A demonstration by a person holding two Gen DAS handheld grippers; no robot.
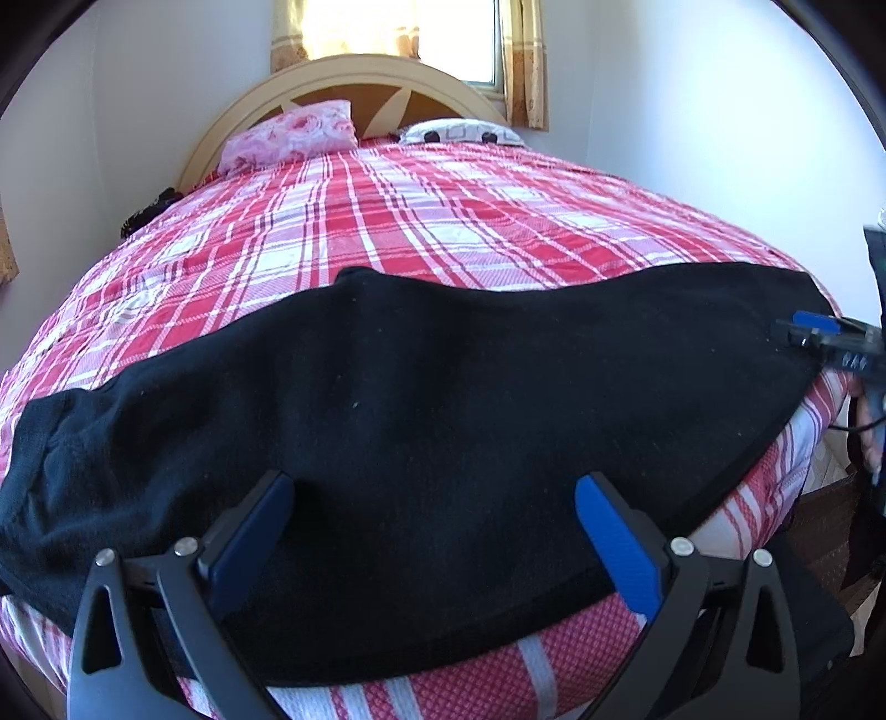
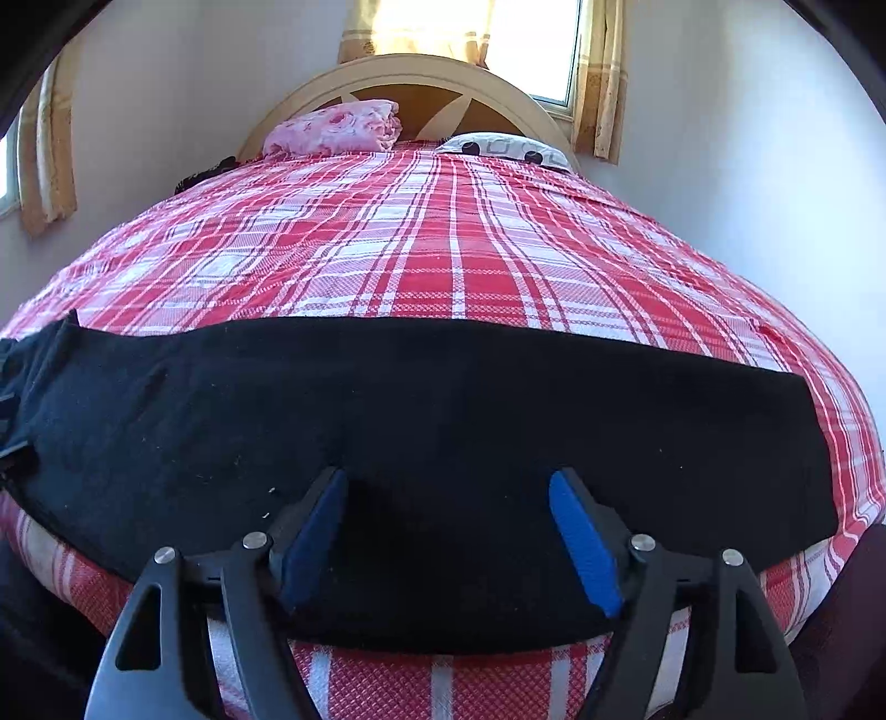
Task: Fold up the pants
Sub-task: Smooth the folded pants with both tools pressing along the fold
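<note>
Black pants [image 1: 421, 399] lie spread flat across the near edge of the bed, running left to right; they also fill the near part of the right wrist view [image 2: 421, 410]. My left gripper [image 1: 434, 487] is open, its blue-padded fingers just above the pants' near edge. My right gripper [image 2: 448, 479] is open over the pants' near edge further right. The right gripper also shows in the left wrist view [image 1: 819, 332] at the pants' right end. Neither holds cloth.
The bed has a red and white plaid cover [image 1: 421, 221]. A pink floral pillow [image 1: 293, 135] and a white patterned pillow [image 1: 462, 132] lie at the headboard [image 1: 343, 77]. White walls and a curtained window [image 1: 410, 33] stand behind.
</note>
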